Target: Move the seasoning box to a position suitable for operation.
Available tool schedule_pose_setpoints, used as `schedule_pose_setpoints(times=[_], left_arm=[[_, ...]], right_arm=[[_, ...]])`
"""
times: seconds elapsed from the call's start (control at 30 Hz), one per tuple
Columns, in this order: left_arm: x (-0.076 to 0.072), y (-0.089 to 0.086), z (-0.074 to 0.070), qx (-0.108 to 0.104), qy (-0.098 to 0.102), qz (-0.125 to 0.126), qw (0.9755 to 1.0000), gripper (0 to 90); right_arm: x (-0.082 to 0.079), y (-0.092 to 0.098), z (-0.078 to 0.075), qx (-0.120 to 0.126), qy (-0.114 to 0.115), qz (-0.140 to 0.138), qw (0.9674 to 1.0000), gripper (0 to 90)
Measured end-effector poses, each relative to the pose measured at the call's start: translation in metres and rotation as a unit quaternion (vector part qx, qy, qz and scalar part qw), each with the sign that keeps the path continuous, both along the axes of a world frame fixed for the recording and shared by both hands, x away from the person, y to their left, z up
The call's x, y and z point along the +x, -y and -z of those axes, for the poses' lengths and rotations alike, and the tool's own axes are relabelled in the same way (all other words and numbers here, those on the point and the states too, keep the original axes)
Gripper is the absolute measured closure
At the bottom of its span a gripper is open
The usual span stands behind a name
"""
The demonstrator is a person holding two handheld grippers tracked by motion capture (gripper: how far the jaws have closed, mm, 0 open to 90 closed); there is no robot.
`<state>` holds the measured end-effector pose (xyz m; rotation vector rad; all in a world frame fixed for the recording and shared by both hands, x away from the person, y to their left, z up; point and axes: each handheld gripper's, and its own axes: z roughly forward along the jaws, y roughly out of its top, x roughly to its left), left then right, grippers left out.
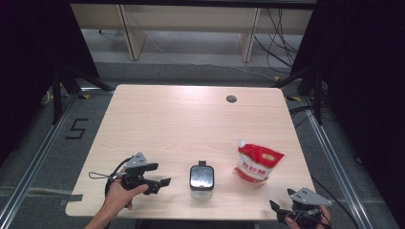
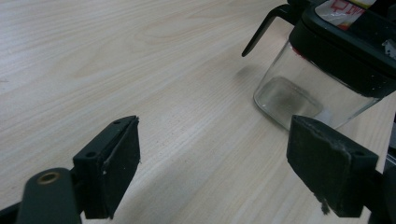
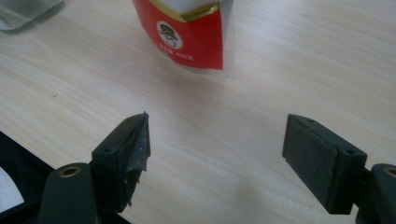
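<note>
Wooden table [image 1: 191,119] bearing a red-and-white pouch [image 1: 258,162] at right and a clear, black-lidded jar [image 1: 201,180] at centre, well apart. Left gripper [image 1: 160,174] and right gripper [image 1: 276,208], both spread wide, holding nothing, unobstructed.

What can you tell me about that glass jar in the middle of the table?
The jar is a squarish container of clear glass with a black lid closed on top and a black clasp lever sticking out from the lid. It looks empty. It stands upright on the wooden table, near the front edge, between the two hand-held grippers, with a red and white pouch to one side. Nothing touches it except the table. The left gripper points toward it, jaws open.
</note>
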<state>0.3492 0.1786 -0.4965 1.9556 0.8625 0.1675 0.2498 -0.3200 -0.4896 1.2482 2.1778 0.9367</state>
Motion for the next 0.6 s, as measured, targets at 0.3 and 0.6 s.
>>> schedule_pose_setpoints(times=[0.3,0.6], left_arm=[[0.001,0.001,-0.003,-0.010,-0.003,-0.007,0.9999,17.4],[0.005,0.004,-0.019,-0.035,0.008,-0.011,0.9993,19.4]], right_arm=[[0.000,0.000,0.000,0.001,0.006,-0.003,1.0000,24.5],[-0.001,-0.002,-0.002,0.009,0.004,-0.005,0.9999,24.8]])
